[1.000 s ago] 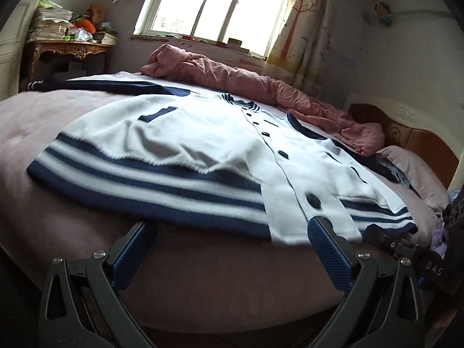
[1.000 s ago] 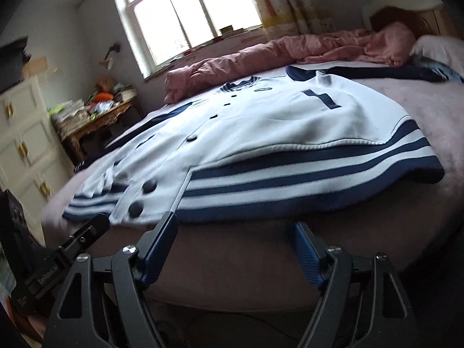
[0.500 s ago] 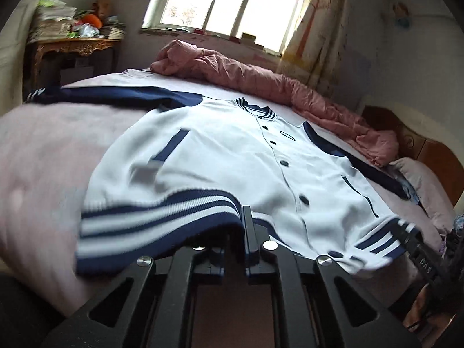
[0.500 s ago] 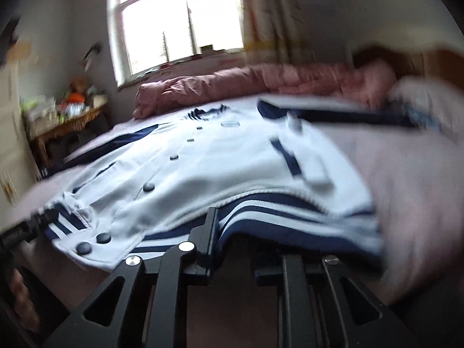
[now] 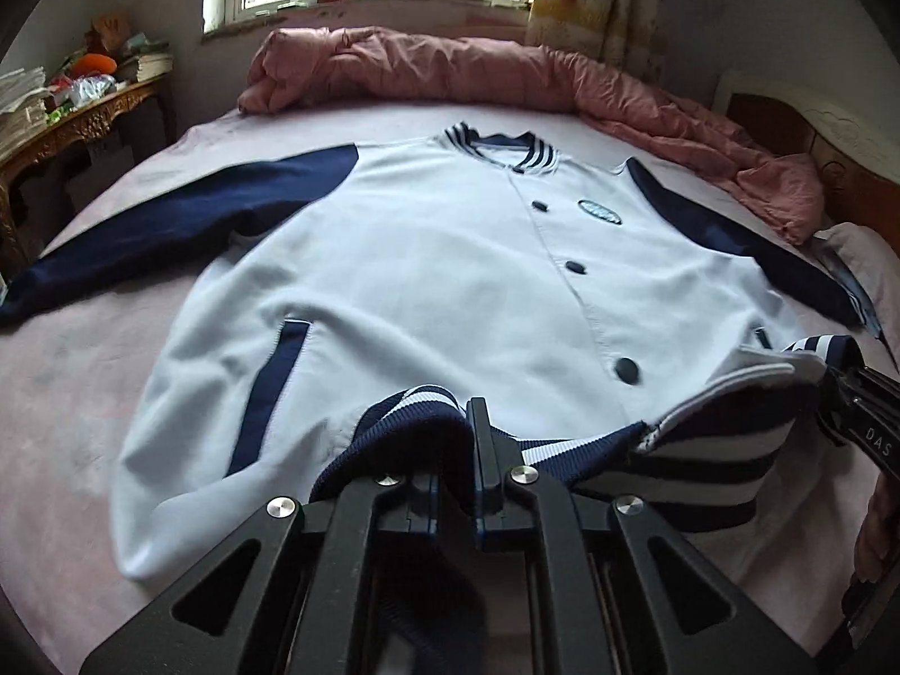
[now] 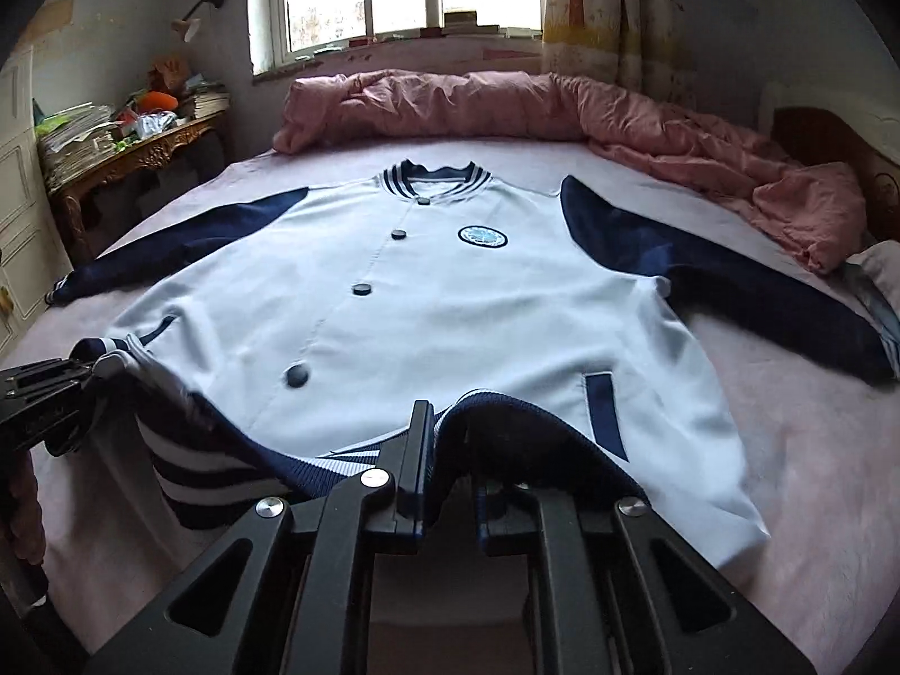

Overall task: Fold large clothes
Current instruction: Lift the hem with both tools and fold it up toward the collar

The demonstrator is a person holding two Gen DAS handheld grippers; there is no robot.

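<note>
A white jacket (image 5: 422, 259) with navy sleeves, dark buttons and a striped collar lies spread front-up on the bed. Its navy-and-white striped hem (image 5: 410, 402) is raised off the sheet. My left gripper (image 5: 458, 439) is shut on the hem left of the button line, and the fabric hides one finger. In the right wrist view the jacket (image 6: 478, 304) fills the middle. My right gripper (image 6: 450, 439) has the hem (image 6: 506, 405) pinched between its jaws, which are still closing. Each gripper also shows in the other's view, the right gripper (image 5: 860, 410) and the left gripper (image 6: 50, 394), both on the hem.
A rumpled pink quilt (image 5: 506, 73) lies along the far side of the bed under the window. The pink sheet (image 5: 84, 365) shows around the jacket. A cluttered carved wooden desk (image 5: 73, 112) stands at the left, a headboard (image 5: 787, 129) and a pillow (image 5: 860, 247) at the right.
Both grippers went from open at the bed's edge to shut on the striped hem. They lifted it and carried it forward over the jacket toward the collar.
</note>
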